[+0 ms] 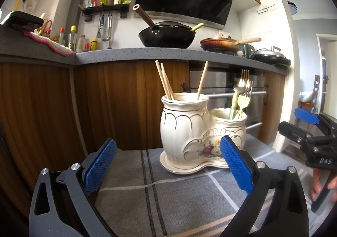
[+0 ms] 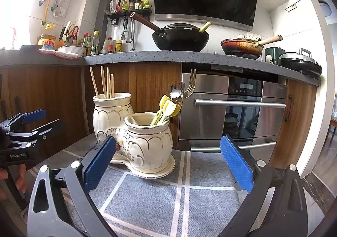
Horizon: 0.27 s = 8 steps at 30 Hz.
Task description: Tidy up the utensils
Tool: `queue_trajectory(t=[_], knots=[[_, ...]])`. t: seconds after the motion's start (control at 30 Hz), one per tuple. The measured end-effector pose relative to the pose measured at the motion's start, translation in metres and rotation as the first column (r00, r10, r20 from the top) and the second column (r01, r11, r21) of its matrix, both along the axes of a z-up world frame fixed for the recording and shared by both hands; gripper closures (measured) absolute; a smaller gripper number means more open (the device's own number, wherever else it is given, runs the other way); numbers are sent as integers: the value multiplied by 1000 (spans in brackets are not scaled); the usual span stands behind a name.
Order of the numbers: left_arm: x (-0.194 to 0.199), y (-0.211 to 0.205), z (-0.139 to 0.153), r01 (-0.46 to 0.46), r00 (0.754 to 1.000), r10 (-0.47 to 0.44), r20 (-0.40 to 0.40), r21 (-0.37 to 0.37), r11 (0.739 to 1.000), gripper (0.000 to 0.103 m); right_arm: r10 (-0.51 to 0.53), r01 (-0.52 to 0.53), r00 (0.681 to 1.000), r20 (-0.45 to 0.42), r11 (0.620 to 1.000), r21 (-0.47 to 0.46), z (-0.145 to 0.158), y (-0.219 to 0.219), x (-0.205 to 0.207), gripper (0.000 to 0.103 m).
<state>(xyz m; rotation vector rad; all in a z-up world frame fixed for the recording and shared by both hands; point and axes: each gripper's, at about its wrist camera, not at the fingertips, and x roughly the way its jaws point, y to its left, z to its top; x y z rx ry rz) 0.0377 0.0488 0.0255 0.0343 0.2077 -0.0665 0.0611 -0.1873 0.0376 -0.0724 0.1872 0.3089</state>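
Observation:
A cream ceramic double-pot utensil holder (image 1: 185, 131) (image 2: 134, 138) stands on a grey checked cloth (image 1: 168, 194) (image 2: 179, 194). Its taller pot holds wooden chopsticks (image 1: 166, 81) (image 2: 105, 83). Its shorter pot holds gold forks (image 1: 244, 89) (image 2: 189, 85), a spoon (image 2: 175, 92) and yellow-green utensils (image 2: 166, 110). My left gripper (image 1: 168, 165) is open and empty, just in front of the holder. My right gripper (image 2: 168, 163) is open and empty, in front of the shorter pot. Each gripper shows at the edge of the other's view (image 1: 311, 131) (image 2: 31, 123).
Wooden cabinets (image 1: 42, 110) and a steel oven (image 2: 231, 114) stand behind the cloth. A grey counter (image 2: 147, 56) above carries a black wok (image 2: 181, 38), a brown pan (image 2: 242, 46), bottles (image 2: 92, 43) and an appliance (image 2: 299, 62).

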Motion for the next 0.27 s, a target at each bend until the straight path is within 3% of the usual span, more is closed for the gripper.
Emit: queue_trajectory(t=[0.27], knots=[[4,2,-1,-14,1000,14,-23,-4,1000,5,0,0,1000,-5,1000,2,0,0,-1,5]])
